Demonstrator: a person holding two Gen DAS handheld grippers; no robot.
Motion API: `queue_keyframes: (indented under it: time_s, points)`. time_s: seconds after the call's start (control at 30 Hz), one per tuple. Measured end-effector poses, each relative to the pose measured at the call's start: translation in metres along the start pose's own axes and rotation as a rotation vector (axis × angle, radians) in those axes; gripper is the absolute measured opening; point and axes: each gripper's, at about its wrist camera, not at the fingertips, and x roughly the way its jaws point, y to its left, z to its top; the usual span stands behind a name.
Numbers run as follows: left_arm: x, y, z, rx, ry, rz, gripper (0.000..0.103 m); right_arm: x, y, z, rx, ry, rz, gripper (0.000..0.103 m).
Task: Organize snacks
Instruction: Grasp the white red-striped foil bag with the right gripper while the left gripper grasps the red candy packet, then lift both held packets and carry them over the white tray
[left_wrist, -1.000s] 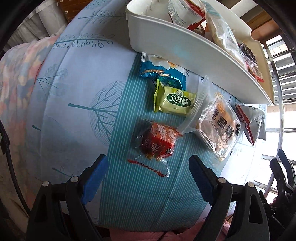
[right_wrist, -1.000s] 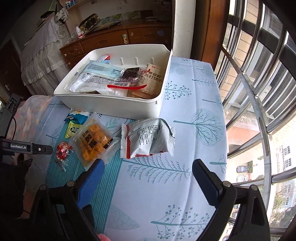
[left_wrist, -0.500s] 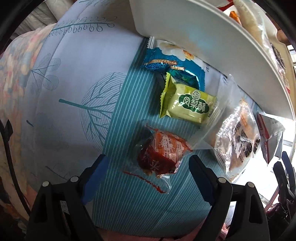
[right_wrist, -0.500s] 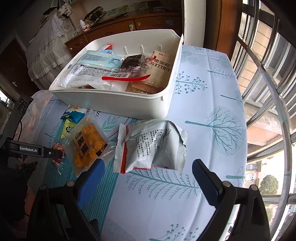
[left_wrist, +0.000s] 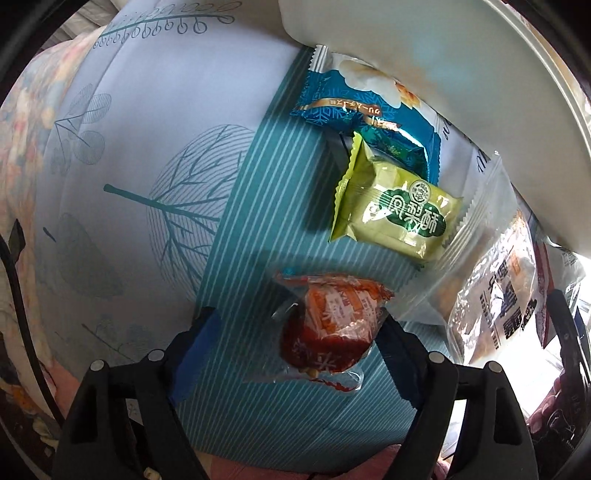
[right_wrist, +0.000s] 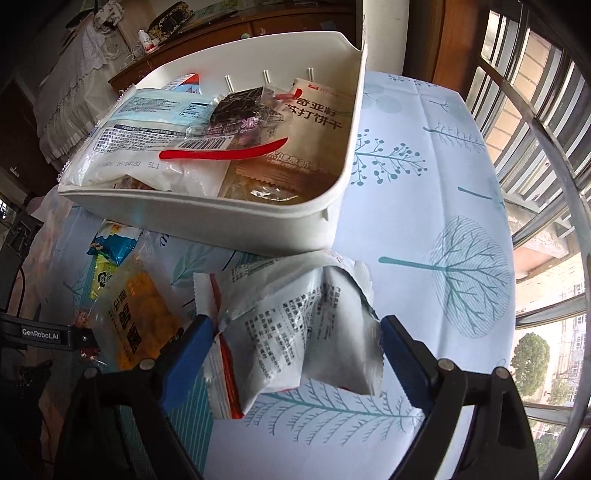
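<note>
A red snack packet (left_wrist: 328, 325) lies on the striped teal band of the tablecloth between the fingers of my left gripper (left_wrist: 295, 350). The jaws are closing; the right finger is at the packet, the left finger (left_wrist: 195, 354) stands apart from it. My right gripper (right_wrist: 295, 354) straddles a silver packet with a red strip (right_wrist: 295, 317), which lies on the cloth just in front of the white bin (right_wrist: 207, 210). Its jaws are closing too, and the packet's crimped edges reach both pads. The bin holds several snack packs.
Beside the red packet lie a green packet (left_wrist: 399, 214), a blue packet (left_wrist: 369, 110) and a clear bag of yellow snacks (right_wrist: 136, 321). The bin wall (left_wrist: 443, 74) rises just behind them. Window bars (right_wrist: 535, 147) run along the right; a wooden dresser (right_wrist: 258, 26) stands behind.
Both grippers have come down closer to the table, the left onto the red packet and the right onto the silver one. Both pairs of jaws have narrowed a little.
</note>
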Motion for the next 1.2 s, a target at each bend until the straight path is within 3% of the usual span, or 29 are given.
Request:
queue_keyframes:
  time_s: [0.23, 0.37, 0.57, 0.9, 1.2]
  points:
    - [-0.007, -0.003, 0.005, -0.056, -0.012, 0.016, 0.066, 0.008, -0.002, 0.003, 0.020, 0.002, 0.031, 0.087]
    - [-0.013, 0.006, 0.001, -0.079, -0.034, 0.010, 0.050, 0.012, -0.004, 0.001, 0.024, 0.024, 0.059, 0.074]
    - [-0.015, 0.013, -0.002, -0.095, -0.044, 0.000, 0.048, 0.010, -0.002, 0.001, 0.019, 0.014, 0.060, 0.068]
    - [-0.016, 0.022, -0.035, -0.124, -0.064, 0.007, 0.047, -0.006, -0.001, -0.005, 0.016, 0.006, 0.037, 0.065]
    - [-0.053, 0.022, -0.053, -0.088, -0.099, -0.022, 0.047, -0.035, -0.002, -0.005, 0.051, -0.028, 0.056, 0.065]
